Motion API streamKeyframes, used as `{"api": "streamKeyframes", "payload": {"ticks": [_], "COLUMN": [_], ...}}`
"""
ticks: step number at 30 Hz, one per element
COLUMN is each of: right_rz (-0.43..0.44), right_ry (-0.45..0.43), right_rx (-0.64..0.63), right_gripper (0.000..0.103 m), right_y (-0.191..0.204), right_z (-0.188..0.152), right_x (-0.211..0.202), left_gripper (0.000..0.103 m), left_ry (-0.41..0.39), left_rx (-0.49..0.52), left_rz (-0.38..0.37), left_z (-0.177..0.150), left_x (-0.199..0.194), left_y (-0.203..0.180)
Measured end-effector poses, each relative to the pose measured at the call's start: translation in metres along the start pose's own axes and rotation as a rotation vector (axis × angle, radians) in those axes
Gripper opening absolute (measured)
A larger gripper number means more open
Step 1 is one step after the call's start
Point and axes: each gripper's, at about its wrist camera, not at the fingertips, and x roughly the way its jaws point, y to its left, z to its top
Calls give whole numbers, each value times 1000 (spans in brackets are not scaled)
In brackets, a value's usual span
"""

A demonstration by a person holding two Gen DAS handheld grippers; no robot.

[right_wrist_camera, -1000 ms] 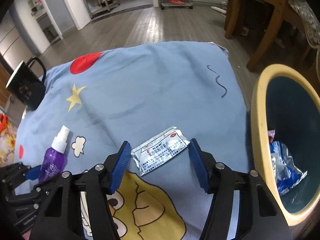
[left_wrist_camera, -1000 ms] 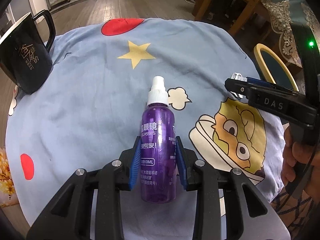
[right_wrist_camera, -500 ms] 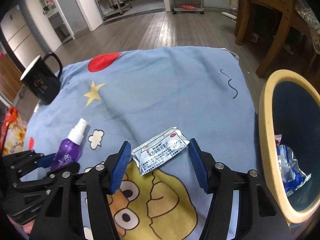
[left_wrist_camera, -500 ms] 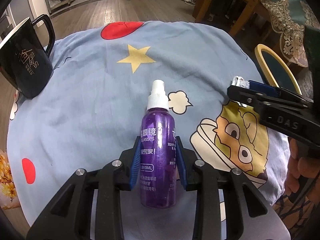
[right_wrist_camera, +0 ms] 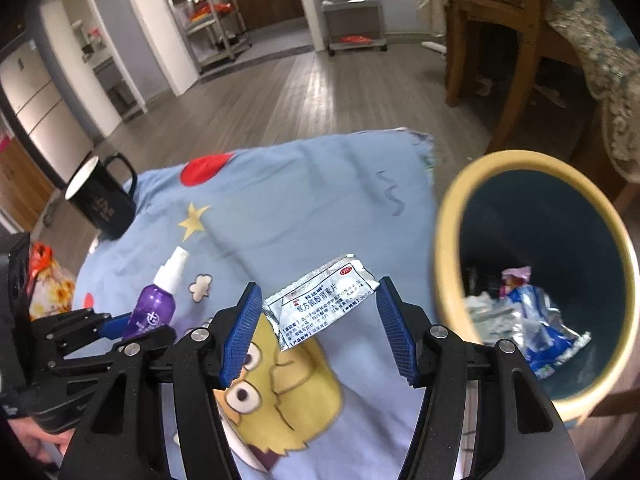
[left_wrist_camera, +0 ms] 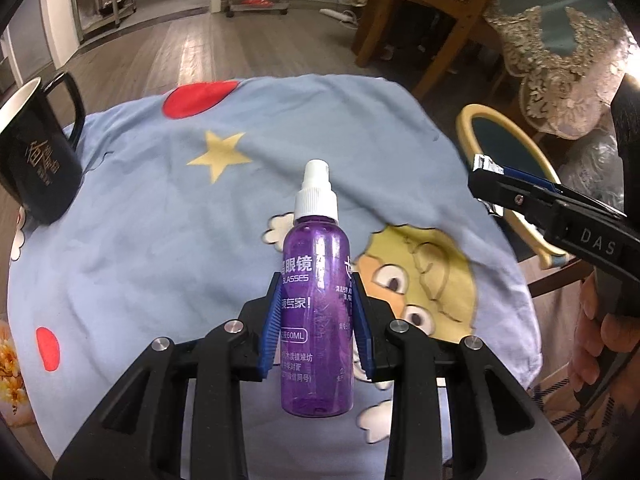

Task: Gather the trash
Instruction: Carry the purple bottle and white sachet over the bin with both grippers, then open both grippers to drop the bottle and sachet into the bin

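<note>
A purple spray bottle (left_wrist_camera: 316,248) with a white nozzle stands upright between the blue pads of my left gripper (left_wrist_camera: 316,292), which is shut on its middle and holds it above the blue cartoon cloth (left_wrist_camera: 160,200). A silver medicine sachet (right_wrist_camera: 320,304) spans the pads of my right gripper (right_wrist_camera: 319,282), which is shut on it and holds it clear of the cloth. In the left wrist view the right gripper (left_wrist_camera: 492,184) hangs at the right with the sachet (left_wrist_camera: 486,164) at its tip. The bottle (right_wrist_camera: 154,312) also shows at the lower left of the right wrist view.
A yellow-rimmed bin (right_wrist_camera: 448,216) with wrappers (right_wrist_camera: 536,316) inside stands off the cloth's right edge. A black mug (left_wrist_camera: 36,156) sits on the cloth at the far left. Behind the bin are a wooden chair (left_wrist_camera: 440,20) and a lace-covered table (left_wrist_camera: 560,60).
Both grippers have risen with the bottle and the sachet still in them. The right one has also swung toward the bin, which now sits larger and nearer in its view.
</note>
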Motion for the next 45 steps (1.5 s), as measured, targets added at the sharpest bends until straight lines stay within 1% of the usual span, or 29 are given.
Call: {"api": "streamKeyframes", "payload": {"ticks": [7, 14, 17, 20, 24, 29, 32, 38, 40, 42, 45], "right_rz": [-34, -65, -74, -83, -100, -121, -105, -75, -61, -52, -51], "right_ry": [-38, -84, -105, -120, -115, -74, -65, -40, -47, -75, -129], "right_rx": [72, 164, 235, 307, 399, 493, 554, 632, 675, 712, 733], "right_gripper": [61, 61, 61, 61, 61, 61, 62, 64, 67, 67, 67], "right_y": [-34, -71, -92, -114, -142, -169, -181, -194, -199, -204, -207], "right_z": [-6, -10, -12, -15, -19, -27, -33, -38, -40, -41, -39], "right_x": [-30, -56, -64, -69, -67, -53, -48, -42, -43, -49, -62], "left_gripper": [31, 31, 31, 31, 31, 31, 31, 31, 31, 31, 31], "left_ry": [5, -2, -4, -8, -4, 14, 39, 87, 100, 112, 134], "left_rx": [38, 88, 99, 133, 175, 223, 232, 245, 248, 247, 238], "left_rz": [-35, -79, -105, -121, -136, -139, -145, -154, -150, -145, -148], "left_z": [3, 19, 29, 40, 51, 64, 73, 92, 96, 97, 99], "left_x": [-2, -2, 0, 1, 5, 18, 31, 63, 73, 79, 90], "left_y": [-29, -67, -89, -114, -143, -176, -188, -221, -228, -233, -239]}}
